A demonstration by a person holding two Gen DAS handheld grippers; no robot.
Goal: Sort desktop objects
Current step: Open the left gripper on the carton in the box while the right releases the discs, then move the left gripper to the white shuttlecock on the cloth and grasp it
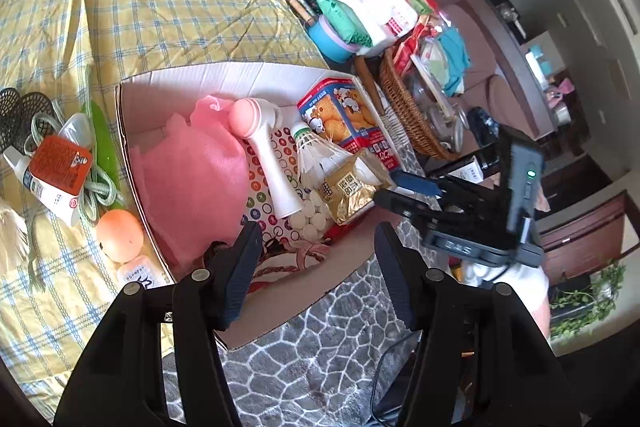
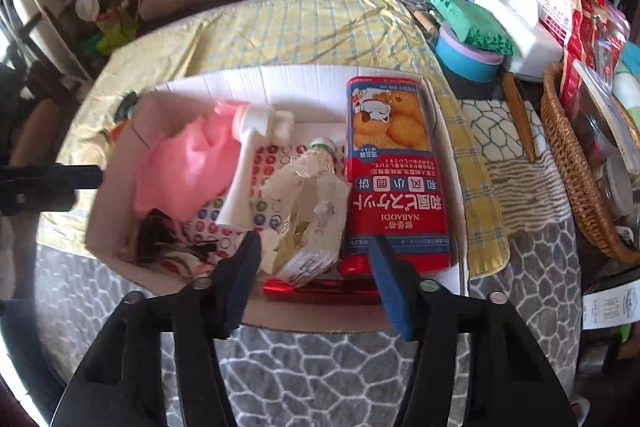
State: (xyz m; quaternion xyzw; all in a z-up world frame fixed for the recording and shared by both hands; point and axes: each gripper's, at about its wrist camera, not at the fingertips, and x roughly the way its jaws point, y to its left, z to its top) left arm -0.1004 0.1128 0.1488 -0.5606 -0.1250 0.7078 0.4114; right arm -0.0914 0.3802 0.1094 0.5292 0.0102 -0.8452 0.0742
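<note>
White cardboard box [image 1: 224,75] already holds the pink cloth [image 1: 192,171], red biscuit carton [image 2: 394,163] and shuttlecock [image 1: 310,151]. Orange ball [image 1: 119,235], white tube [image 1: 48,183] and green cord [image 1: 96,187] remain on the yellow checked surface [image 1: 160,15]. Left gripper [image 1: 318,239] and right gripper [image 2: 314,251] fingers both wide, empty.

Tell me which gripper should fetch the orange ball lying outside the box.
Left. The orange ball lies just left of the box, near the open left gripper. The right gripper, also open, faces the biscuit box; its view doesn't show the ball.
</note>
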